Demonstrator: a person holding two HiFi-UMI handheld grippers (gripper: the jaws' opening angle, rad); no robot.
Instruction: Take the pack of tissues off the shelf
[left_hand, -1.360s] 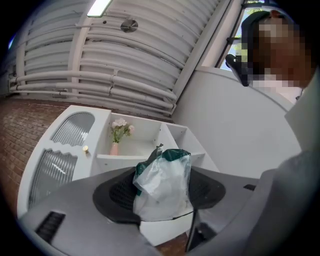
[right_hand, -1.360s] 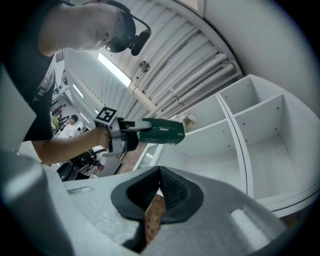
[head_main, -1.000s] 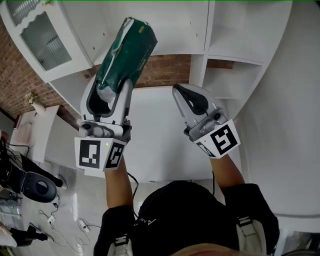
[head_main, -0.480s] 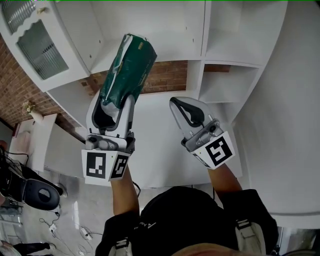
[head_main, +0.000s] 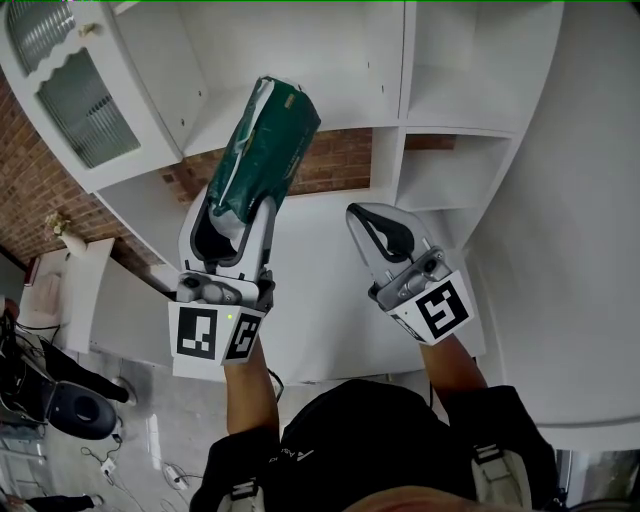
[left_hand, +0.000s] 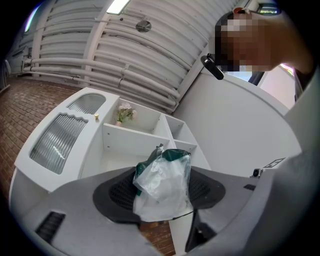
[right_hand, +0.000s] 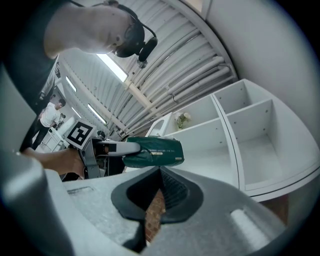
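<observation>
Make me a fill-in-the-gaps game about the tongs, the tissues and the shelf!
1. The left tongs are shut on a pack of tissues whose wrapper is dark ___.
2. The right tongs are shut and hold ___.
3. Behind the white shelf there is a red wall made of ___.

Missing words: green; nothing; brick
</observation>
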